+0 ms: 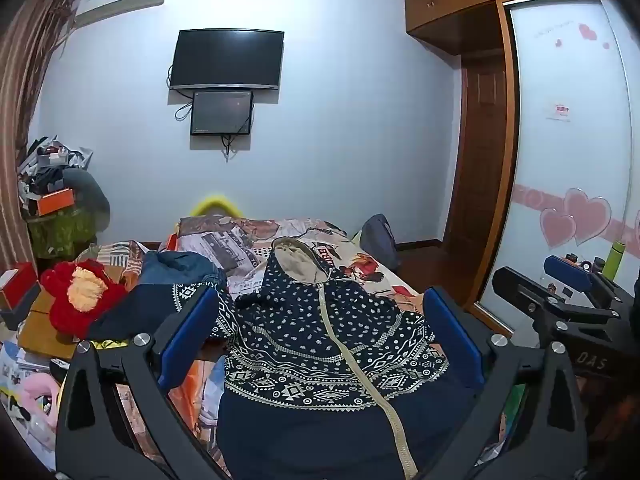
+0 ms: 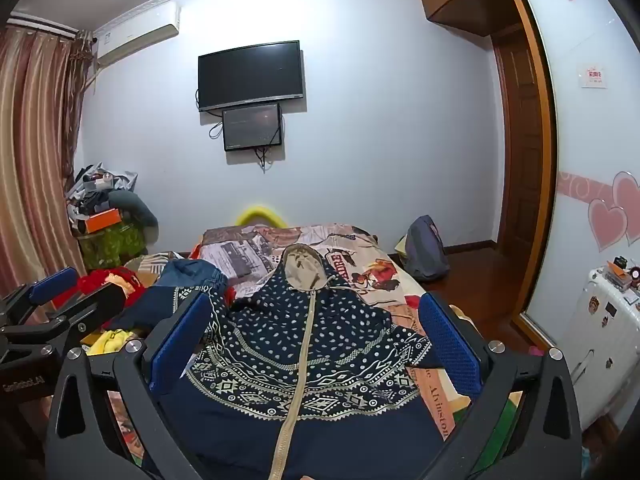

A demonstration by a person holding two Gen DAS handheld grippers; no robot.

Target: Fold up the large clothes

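One navy hooded jacket [image 1: 320,340] lies spread face-up on the bed [image 1: 372,268], its beige zipper running down the middle, its tan-lined hood pointing toward the far wall and its hem nearest the cameras. Left of the jacket sits a heap of other clothes, with a blue denim piece [image 1: 176,268] touching the jacket's left sleeve and a red fuzzy garment [image 1: 80,300] farther left. Above the jacket's hem, the left hand-held gripper [image 1: 320,340] hovers with its blue pads spread wide apart, holding nothing. The right hand-held gripper [image 2: 316,344] hangs over the jacket the same way, fingers wide and empty. Beyond the jacket's hood, two dark screens [image 2: 251,76] hang on the wall. Right of the jacket, a grey backpack [image 2: 426,254] stands on the floor beside the bed.
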